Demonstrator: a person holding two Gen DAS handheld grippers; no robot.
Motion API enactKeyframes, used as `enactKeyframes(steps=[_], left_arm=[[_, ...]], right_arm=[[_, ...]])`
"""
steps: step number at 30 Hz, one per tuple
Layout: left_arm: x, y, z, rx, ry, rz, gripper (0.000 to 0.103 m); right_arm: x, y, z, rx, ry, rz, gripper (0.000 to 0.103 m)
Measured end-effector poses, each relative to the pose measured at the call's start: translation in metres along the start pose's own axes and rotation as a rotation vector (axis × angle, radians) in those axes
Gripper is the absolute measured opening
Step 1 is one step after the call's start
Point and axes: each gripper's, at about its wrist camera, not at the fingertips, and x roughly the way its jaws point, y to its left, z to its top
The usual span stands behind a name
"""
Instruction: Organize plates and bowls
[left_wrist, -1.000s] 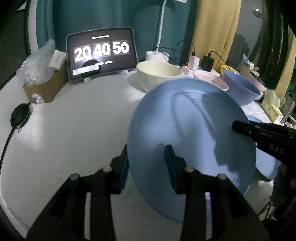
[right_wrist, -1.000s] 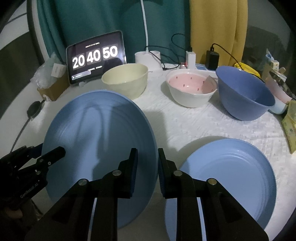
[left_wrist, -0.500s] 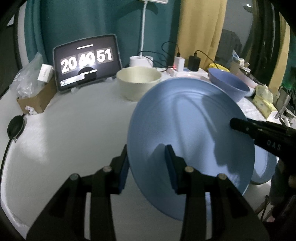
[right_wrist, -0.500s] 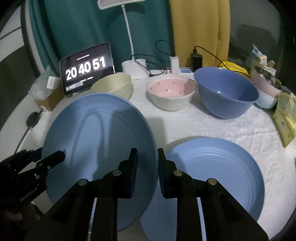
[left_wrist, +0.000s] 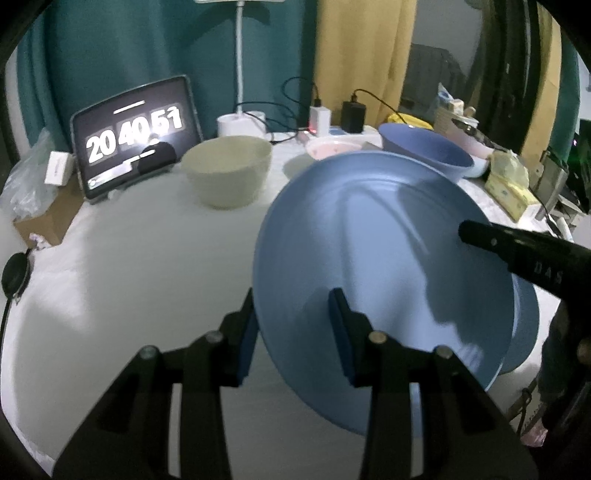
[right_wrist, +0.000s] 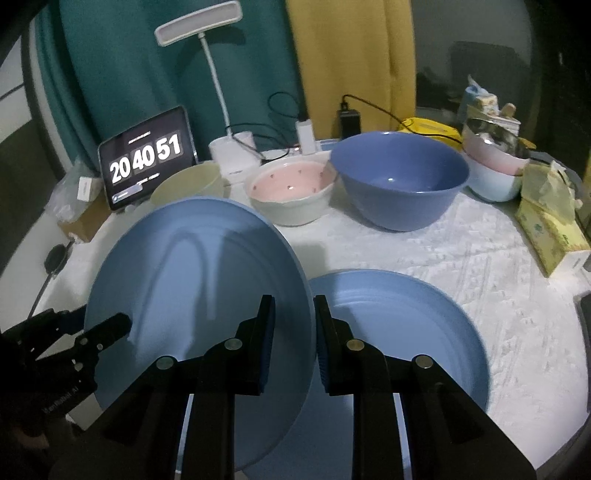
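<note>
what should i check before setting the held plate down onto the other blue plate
1. Left gripper clamped on the held plate rim: ok.
2. Right gripper clamped on the opposite rim: ok.
3. Held plate level: not ok, tilted.
4. Second blue plate lying flat on the table, nothing in it: ok.
5. Held plate centred over it: not ok, only its edge overlaps.
6. Blue bowl and pink bowl clear of the path: ok.
</note>
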Motion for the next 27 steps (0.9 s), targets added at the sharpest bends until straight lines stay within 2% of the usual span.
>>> enactKeyframes(steps=[27], left_arm=[[0.005,-0.059,0.006,0.098,0.016,-0.031,0.038]], right_arm=[[-0.021,-0.059,-0.017,0.104,-0.030,-0.040,0.023]])
